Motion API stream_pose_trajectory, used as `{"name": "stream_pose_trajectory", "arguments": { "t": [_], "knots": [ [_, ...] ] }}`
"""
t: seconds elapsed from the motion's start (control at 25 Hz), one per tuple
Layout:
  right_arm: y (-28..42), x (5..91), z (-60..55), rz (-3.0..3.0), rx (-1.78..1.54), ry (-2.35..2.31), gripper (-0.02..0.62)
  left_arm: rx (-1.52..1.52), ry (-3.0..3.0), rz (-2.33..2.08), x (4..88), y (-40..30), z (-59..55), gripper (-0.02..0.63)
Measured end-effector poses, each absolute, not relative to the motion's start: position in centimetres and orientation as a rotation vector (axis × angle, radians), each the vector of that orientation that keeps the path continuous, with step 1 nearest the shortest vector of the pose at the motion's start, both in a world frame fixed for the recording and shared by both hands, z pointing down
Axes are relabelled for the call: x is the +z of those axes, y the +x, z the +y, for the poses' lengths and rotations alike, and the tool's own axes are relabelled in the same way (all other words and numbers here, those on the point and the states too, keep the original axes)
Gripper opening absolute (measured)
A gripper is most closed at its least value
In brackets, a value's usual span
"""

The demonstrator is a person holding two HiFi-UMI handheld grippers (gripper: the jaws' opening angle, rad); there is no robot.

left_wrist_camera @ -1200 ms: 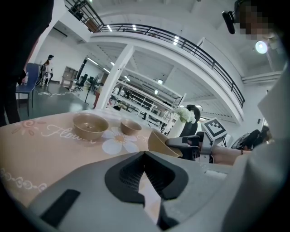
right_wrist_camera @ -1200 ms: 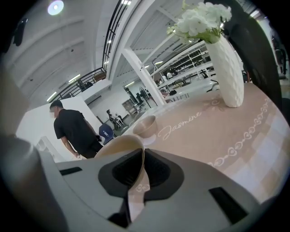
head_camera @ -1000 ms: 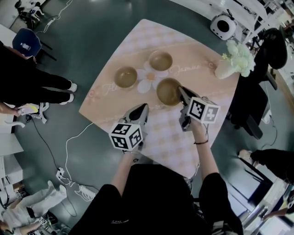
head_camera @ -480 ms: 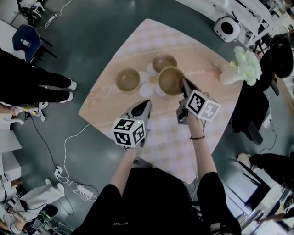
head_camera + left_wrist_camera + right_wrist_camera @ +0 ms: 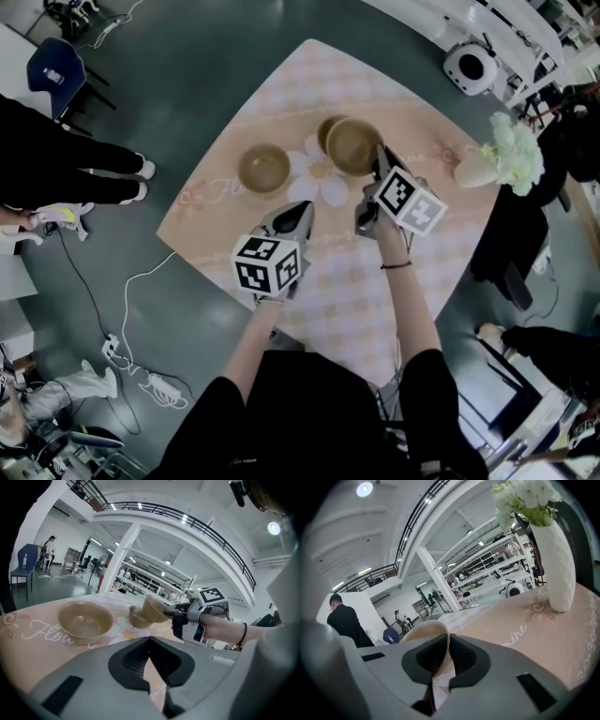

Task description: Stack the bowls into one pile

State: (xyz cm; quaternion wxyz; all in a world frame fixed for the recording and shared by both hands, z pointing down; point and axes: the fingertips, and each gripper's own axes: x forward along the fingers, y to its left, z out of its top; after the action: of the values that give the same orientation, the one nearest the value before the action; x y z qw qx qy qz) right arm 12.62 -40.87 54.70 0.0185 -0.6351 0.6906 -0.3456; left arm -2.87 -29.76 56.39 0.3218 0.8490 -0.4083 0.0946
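Above the table (image 5: 337, 281): our right gripper (image 5: 380, 156) pinching a raised bowl (image 5: 352, 145) by its rim; our left gripper (image 5: 302, 208) pressed together.

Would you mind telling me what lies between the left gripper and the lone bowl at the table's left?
Only bare printed tablecloth lies between the left gripper and the lone bowl, as the head view and left gripper view both show.

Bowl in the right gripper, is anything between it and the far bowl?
Nothing visible. The held bowl hangs raised, right next to the far bowl; the third bowl sits off to the left, the vase to the right.
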Motion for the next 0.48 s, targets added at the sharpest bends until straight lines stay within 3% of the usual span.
{"name": "stream_pose_trajectory", "arguments": {
  "t": [0.48],
  "knots": [
    [11.8,56.8,-43.9,2.193,-1.061,-2.060,0.009,0.249,2.218,-1.053,57.2,-2.3,-30.8,-0.003]
  ]
}}
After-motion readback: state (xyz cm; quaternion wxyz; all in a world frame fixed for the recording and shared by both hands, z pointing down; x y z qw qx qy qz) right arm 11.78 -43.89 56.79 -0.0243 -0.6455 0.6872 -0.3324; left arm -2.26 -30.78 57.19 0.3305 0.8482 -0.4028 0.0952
